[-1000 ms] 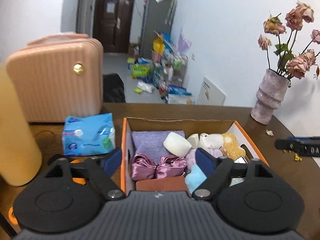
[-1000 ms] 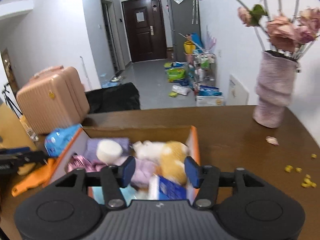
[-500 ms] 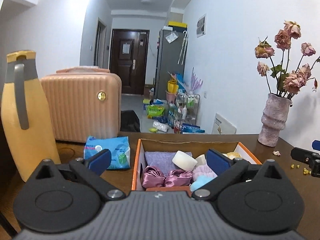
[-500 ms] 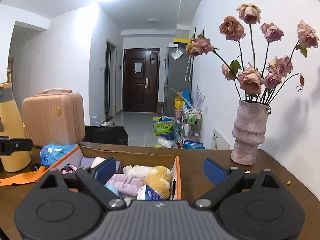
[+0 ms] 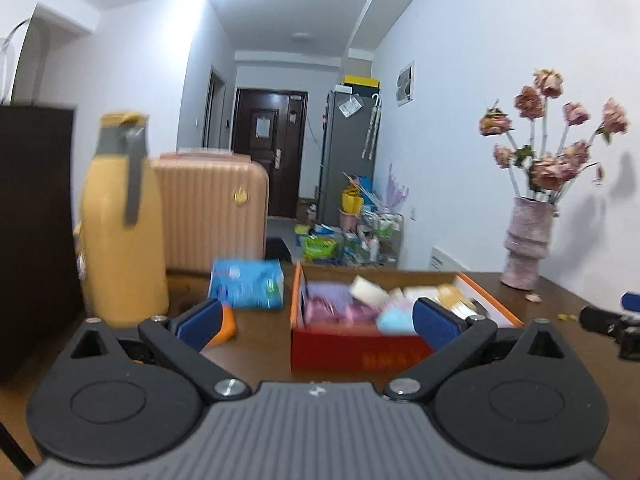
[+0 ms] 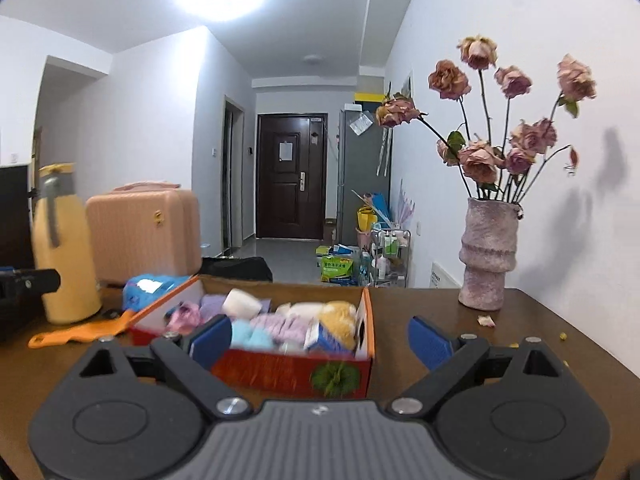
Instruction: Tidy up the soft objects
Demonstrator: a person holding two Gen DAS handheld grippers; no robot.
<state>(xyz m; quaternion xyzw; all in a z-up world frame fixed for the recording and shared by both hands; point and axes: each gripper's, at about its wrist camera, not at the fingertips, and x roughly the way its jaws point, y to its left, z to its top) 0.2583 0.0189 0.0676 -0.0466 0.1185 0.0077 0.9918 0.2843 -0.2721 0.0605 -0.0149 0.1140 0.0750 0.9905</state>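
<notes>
A red cardboard box (image 5: 352, 350) with orange flaps stands on the brown table. It holds a purple towel (image 5: 328, 292), a white sponge (image 5: 370, 289), pink satin scrunchies (image 5: 320, 309), a light blue soft piece (image 5: 394, 320) and a yellow plush toy (image 6: 338, 316). A blue tissue pack (image 5: 248, 284) lies on the table left of the box. My left gripper (image 5: 318, 320) hangs open in front of the box, nothing between its blue pads. My right gripper (image 6: 320, 342) is also open and holds nothing, short of the box's right front corner (image 6: 360, 376).
A yellow bottle (image 5: 120, 224) and a pink suitcase (image 5: 212, 208) stand at the left, beside a dark cabinet (image 5: 36, 232). A vase of dried roses (image 6: 486, 256) sits at the back right. An orange tool (image 6: 80, 330) lies left of the box. Petal crumbs dot the right side.
Both grippers drew back from over the box and tilted up to nearly level, so the box sits farther off. Both pairs of jaws spread wider.
</notes>
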